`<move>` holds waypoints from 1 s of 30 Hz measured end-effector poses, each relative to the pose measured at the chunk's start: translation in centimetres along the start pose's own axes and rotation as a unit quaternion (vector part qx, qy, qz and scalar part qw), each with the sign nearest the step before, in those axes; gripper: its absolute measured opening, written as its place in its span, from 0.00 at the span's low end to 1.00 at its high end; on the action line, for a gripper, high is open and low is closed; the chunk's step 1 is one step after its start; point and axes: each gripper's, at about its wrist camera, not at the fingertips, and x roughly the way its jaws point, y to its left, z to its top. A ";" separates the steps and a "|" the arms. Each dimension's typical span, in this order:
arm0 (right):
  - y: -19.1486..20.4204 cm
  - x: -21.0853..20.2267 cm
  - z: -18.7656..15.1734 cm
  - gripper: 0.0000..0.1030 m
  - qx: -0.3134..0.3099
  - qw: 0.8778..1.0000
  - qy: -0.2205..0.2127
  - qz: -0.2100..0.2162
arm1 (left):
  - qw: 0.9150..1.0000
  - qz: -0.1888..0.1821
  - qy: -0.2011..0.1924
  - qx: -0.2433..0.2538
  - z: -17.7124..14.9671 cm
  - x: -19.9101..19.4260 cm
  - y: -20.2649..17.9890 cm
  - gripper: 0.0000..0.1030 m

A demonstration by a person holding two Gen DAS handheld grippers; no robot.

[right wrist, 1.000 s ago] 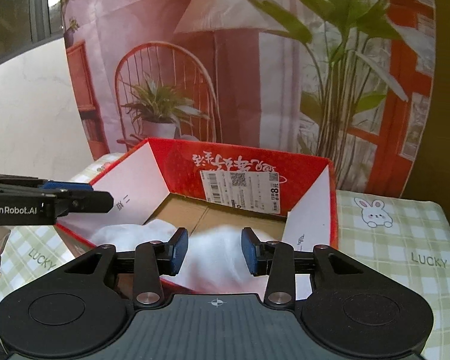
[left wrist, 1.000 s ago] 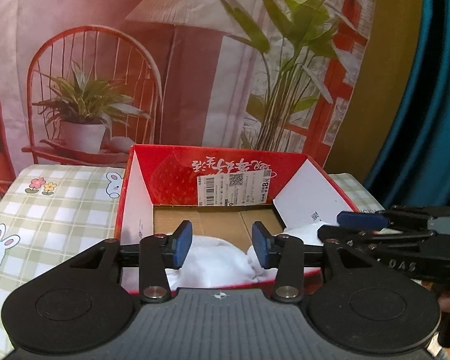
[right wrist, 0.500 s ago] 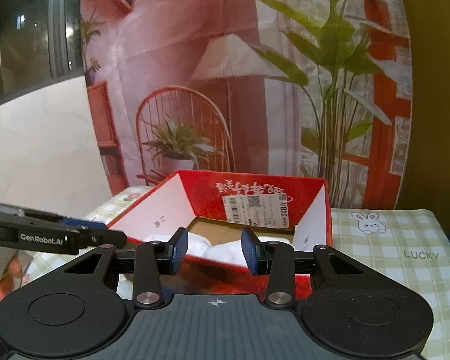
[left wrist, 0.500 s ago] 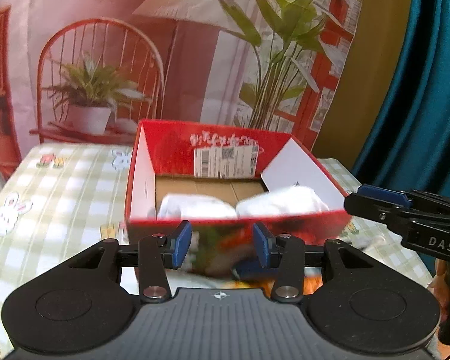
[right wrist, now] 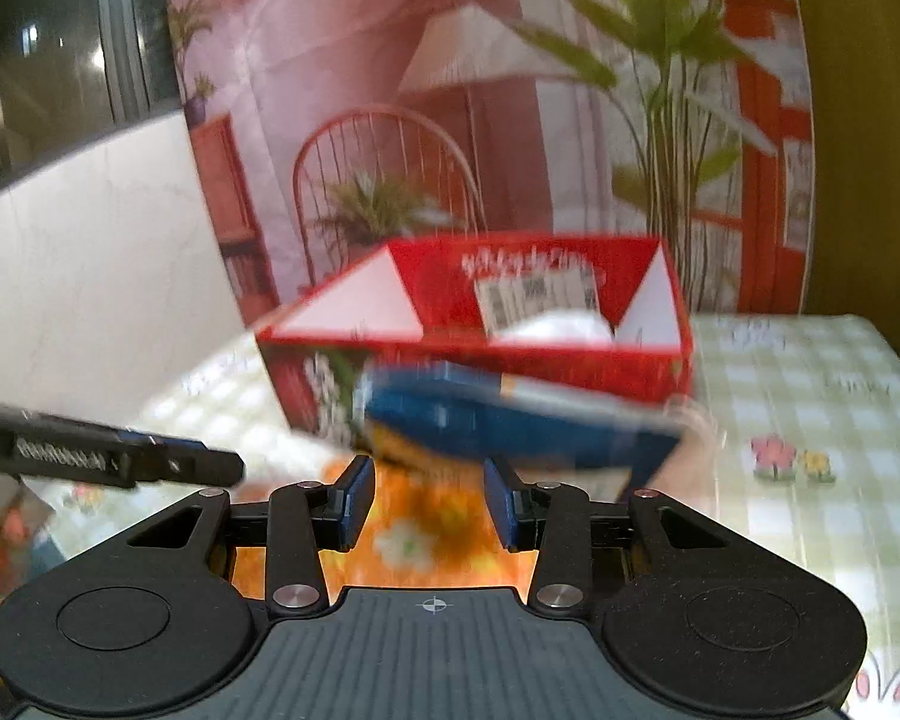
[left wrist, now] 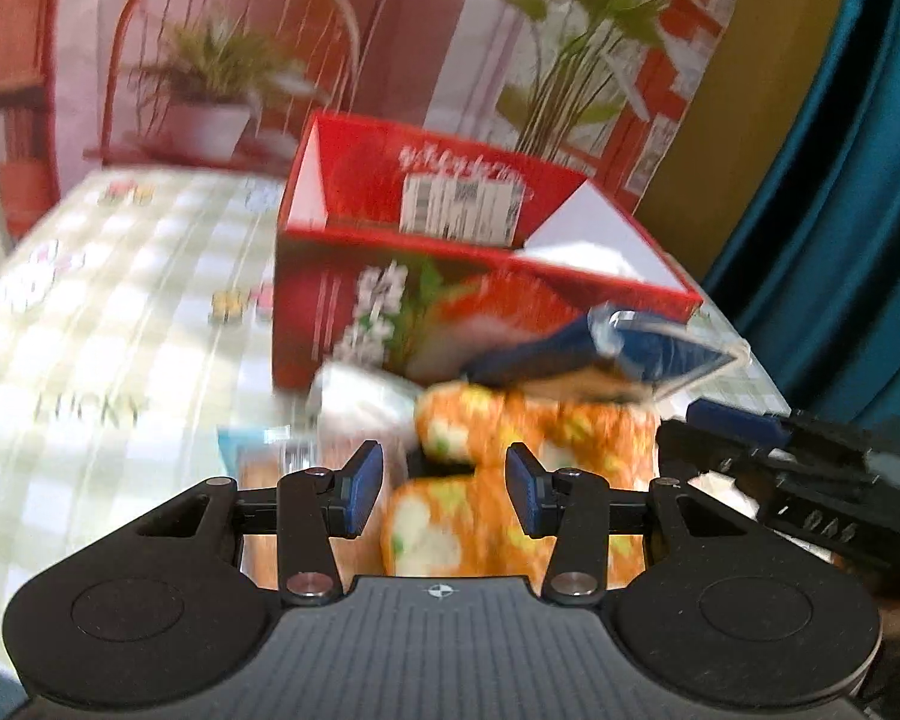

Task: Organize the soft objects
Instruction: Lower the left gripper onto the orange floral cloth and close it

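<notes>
A red cardboard box stands on the checked tablecloth with white soft bundles inside. In front of it lies a blurred pile: orange flowered soft packs, a blue packet resting on top, and a white pack. My left gripper hovers just short of the orange packs, open, with nothing between its pads. My right gripper is open and empty too, above an orange pack and below the blue packet. Behind them stands the box with its white bundles.
The green checked tablecloth stretches left of the box, and also to its right. A printed backdrop with a chair and plants hangs behind the table. A teal curtain hangs at the right. Each gripper shows at the edge of the other's view.
Both grippers have pulled back from over the box and sunk a little. The pile of orange, blue and white packs in front of the box has come into view. Jaw gaps look unchanged.
</notes>
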 end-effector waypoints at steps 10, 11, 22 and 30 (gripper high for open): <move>0.1 1.4 -2.6 0.52 0.005 0.998 0.045 -0.037 | 0.998 -0.011 0.048 -0.042 -1.5 1.6 1.5 0.46; 0.0 1.5 -2.7 0.54 0.006 0.998 0.046 -0.037 | 0.998 -0.012 0.051 -0.040 -1.6 1.8 1.4 0.46; -0.6 2.4 -3.1 0.60 0.019 0.997 0.063 -0.036 | 0.998 -0.005 0.050 -0.025 -2.0 2.0 1.0 0.24; -1.1 2.7 -3.4 0.63 0.032 0.997 0.068 -0.037 | 0.998 0.023 0.043 -0.032 -1.8 1.9 1.4 0.20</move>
